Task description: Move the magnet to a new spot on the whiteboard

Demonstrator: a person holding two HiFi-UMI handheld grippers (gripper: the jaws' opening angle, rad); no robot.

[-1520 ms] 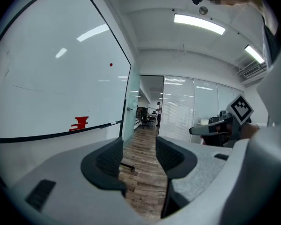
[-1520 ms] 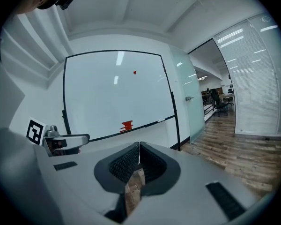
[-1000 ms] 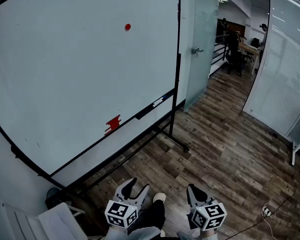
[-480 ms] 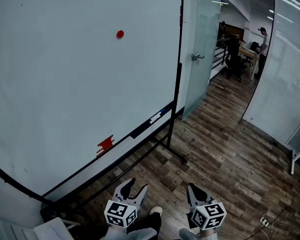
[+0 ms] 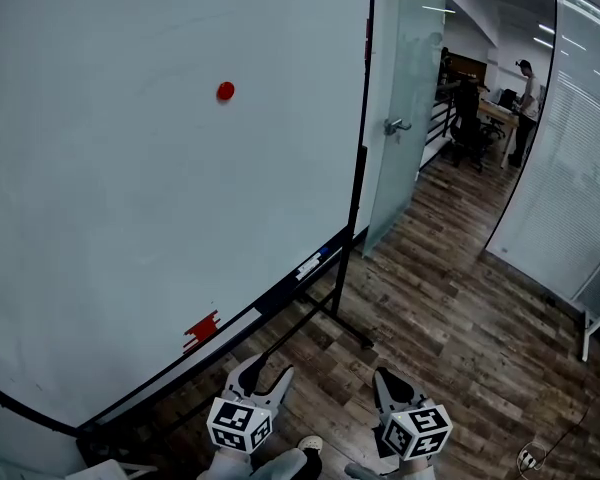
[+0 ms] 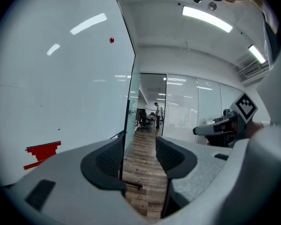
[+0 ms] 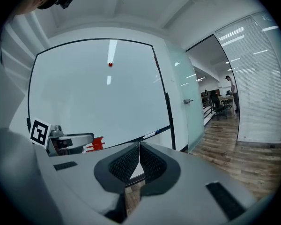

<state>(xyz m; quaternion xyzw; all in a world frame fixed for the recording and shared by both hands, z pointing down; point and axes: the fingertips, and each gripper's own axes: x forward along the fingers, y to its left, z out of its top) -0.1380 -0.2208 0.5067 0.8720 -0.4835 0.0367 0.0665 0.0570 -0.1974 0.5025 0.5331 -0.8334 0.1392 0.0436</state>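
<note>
The whiteboard [image 5: 130, 218] fills the left of the head view, standing on a dark frame. A red patch [image 5: 202, 330], perhaps an eraser or a sticker, sits near its bottom edge, just above the tray. The magnet [image 5: 225, 91], a small red disc, is stuck high on the board, nearer the top edge than the middle and somewhat toward the right edge, with bare board all around it.

Judging from this, the task has not started. The magnet is untouched, and both grippers hang low near the floor, well apart from it. The left gripper [image 5: 267, 370] has its jaws released, with only floorboards showing between them. A marker [image 5: 310, 265] lies on the tray near the board's bottom right corner, and the stand's foot [image 5: 345, 328] juts out over the wooden floor [image 5: 450, 308]. The right gripper [image 5: 385, 380] has its jaws clenched together on nothing.

What remains is the whole job: reaching up to the magnet, gripping it, pulling it free and setting it on another bare spot.

Nothing blocks the way to the board. Right of it stands a frosted glass door [image 5: 405, 118], then a far office with a person [image 5: 525, 93], then blinds [image 5: 570, 168].
</note>
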